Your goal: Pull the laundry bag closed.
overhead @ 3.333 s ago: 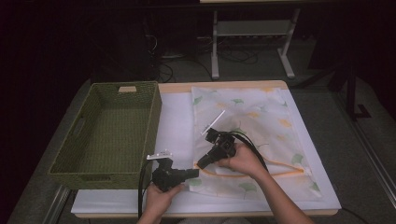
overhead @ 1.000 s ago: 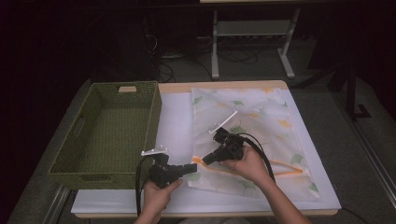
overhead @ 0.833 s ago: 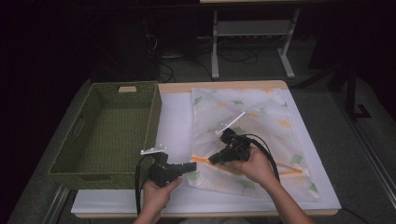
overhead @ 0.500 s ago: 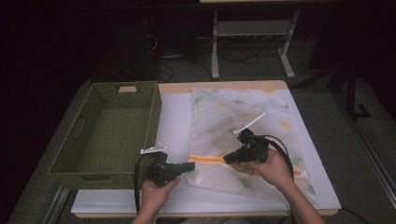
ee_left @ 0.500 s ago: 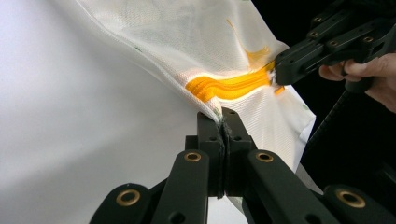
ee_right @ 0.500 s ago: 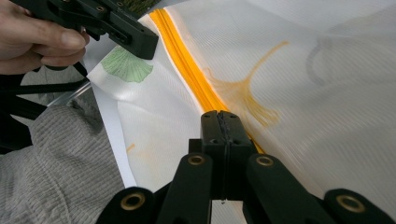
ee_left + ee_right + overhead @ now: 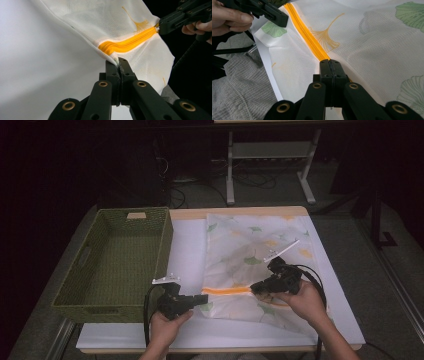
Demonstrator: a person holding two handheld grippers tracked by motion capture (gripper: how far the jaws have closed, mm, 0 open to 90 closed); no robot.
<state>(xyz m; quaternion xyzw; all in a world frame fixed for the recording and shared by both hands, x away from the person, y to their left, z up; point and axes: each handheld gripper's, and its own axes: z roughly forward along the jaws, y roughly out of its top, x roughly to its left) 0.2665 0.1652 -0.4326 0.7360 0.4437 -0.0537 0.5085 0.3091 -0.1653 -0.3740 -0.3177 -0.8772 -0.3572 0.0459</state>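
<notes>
A white mesh bag [image 7: 255, 245] printed with green and yellow leaves lies flat on the table. An orange zipper [image 7: 227, 291] runs along its near side. My left gripper [image 7: 204, 298] is shut on the bag's edge at the zipper's left end [image 7: 127, 45], jaws together [image 7: 119, 61]. My right gripper [image 7: 254, 289] is shut on the zipper [image 7: 307, 35] farther right, its jaws [image 7: 329, 62] closed over the orange strip. Whether they hold the slider is hidden. Each gripper view shows the other gripper at the far end: the right gripper [image 7: 175, 21], the left gripper [image 7: 274, 17].
A green woven basket [image 7: 112, 265] stands empty at the left of the table, close to the left hand. A white sheet [image 7: 187, 245] covers the tabletop under the bag. Grey ribbed cloth [image 7: 239, 82] lies at the table's near edge.
The right gripper has slid to the right along the zipper, away from the left gripper, baring a longer orange stretch between them. The left gripper has stayed put on the bag's edge.
</notes>
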